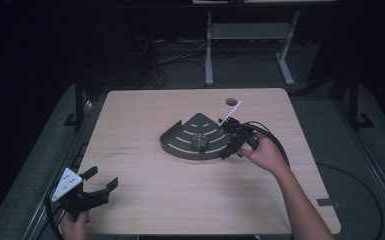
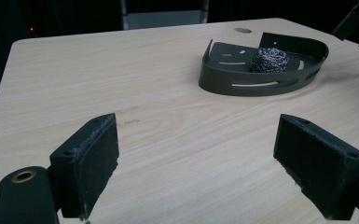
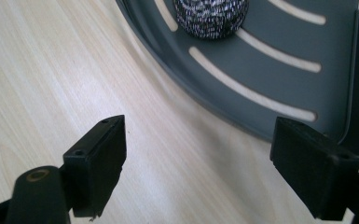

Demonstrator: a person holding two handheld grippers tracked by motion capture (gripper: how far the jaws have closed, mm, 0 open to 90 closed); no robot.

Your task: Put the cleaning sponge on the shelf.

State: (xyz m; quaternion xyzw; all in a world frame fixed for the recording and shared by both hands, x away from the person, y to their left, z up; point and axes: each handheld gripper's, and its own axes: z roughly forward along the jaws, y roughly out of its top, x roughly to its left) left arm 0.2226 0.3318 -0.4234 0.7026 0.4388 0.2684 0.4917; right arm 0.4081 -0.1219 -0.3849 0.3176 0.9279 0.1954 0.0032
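Steel-wool ball (image 1: pixel 199 142) sits in the slotted grey tray (image 1: pixel 180 141).
Your right gripper (image 1: pixel 228 144) gapes empty at its rim; your left gripper (image 1: pixel 101 179), equally wide, holds nothing near the table (image 1: pixel 155 200) corner.

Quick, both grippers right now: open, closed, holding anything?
Left gripper: open, empty, at the table's near left corner.
Right gripper: open, empty, beside the slotted tray.

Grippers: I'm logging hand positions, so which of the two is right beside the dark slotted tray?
The right gripper, open at the dark slotted fan-shaped tray's curved edge; the left gripper sits near the table's front-left corner.
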